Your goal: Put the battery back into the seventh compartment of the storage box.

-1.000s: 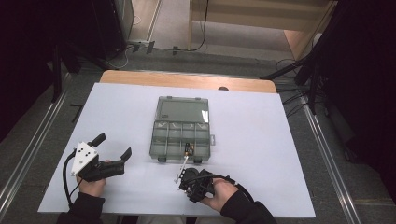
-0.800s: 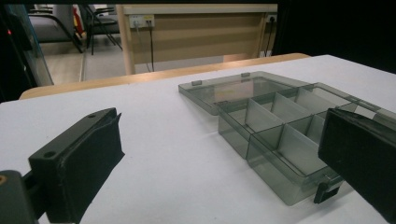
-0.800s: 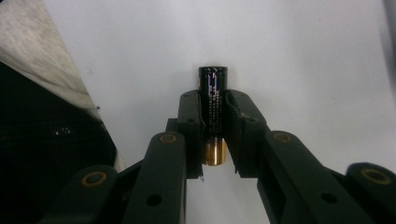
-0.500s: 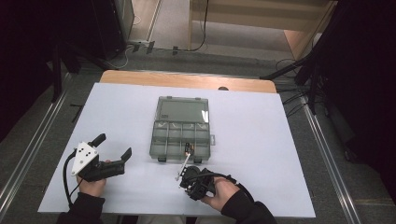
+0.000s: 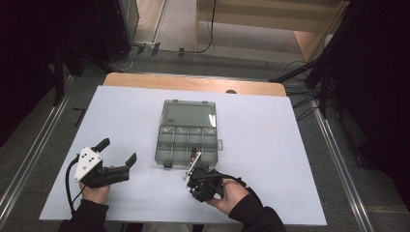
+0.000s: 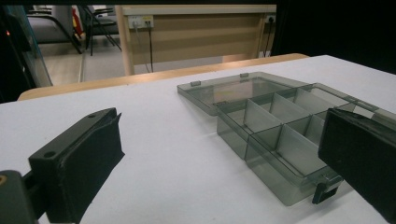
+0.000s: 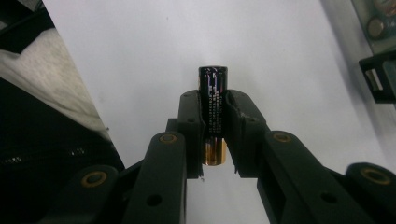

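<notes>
the right gripper (image 7: 214,135) is clenching a battery (image 7: 213,100); left gripper (image 6: 219,154) is idling with jaws released; next, carrying it into the organizer box (image 5: 188,135).

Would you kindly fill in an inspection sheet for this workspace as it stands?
Surface: white table, flat.
Job's things: battery clamped lengthwise; grey compartment box open, lid laid flat.
Clutter: nothing seen.
Tongs: right tongs shut on the battery, near the box's front edge; left tongs open, empty, resting left of the box.
Cables: black cable trailing from left tongs; floor cables beyond.
Surroundings: wooden furniture, dark sides.
</notes>
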A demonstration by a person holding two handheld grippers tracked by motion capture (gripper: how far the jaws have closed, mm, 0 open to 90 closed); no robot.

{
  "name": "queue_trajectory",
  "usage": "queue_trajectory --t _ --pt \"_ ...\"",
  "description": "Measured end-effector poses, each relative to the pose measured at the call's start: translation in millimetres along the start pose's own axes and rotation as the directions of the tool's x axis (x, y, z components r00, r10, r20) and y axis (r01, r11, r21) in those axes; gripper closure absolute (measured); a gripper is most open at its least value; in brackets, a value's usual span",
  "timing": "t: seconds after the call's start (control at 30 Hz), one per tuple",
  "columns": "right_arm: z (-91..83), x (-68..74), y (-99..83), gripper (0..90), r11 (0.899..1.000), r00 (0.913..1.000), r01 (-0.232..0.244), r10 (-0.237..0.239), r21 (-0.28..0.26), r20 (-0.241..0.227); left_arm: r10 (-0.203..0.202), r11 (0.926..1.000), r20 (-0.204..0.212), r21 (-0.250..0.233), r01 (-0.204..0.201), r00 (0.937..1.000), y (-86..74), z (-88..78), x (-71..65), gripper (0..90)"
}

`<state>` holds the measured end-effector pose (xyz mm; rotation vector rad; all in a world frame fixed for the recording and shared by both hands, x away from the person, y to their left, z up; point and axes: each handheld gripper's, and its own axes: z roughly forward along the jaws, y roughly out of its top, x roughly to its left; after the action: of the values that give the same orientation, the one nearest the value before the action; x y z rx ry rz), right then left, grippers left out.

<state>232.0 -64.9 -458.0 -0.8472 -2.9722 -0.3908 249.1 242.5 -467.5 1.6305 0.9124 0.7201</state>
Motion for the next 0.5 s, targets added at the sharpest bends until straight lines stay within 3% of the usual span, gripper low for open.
queue_trajectory --t 0.23,0.5 --pt "-3.2 -5.6 6.6 78.0 0.999 0.9998 -0.018 0.017 -0.031 -0.011 0.0 1.0 -0.001 0.0 0.0 1.0 0.0 -0.2 0.4 0.0" --pt "-11.6 -17.8 8.0 78.0 0.991 0.9959 -0.082 0.077 -0.107 -0.048 -0.001 1.0 -0.001 0.001 0.001 1.0 0.0 0.1 0.4 0.0"
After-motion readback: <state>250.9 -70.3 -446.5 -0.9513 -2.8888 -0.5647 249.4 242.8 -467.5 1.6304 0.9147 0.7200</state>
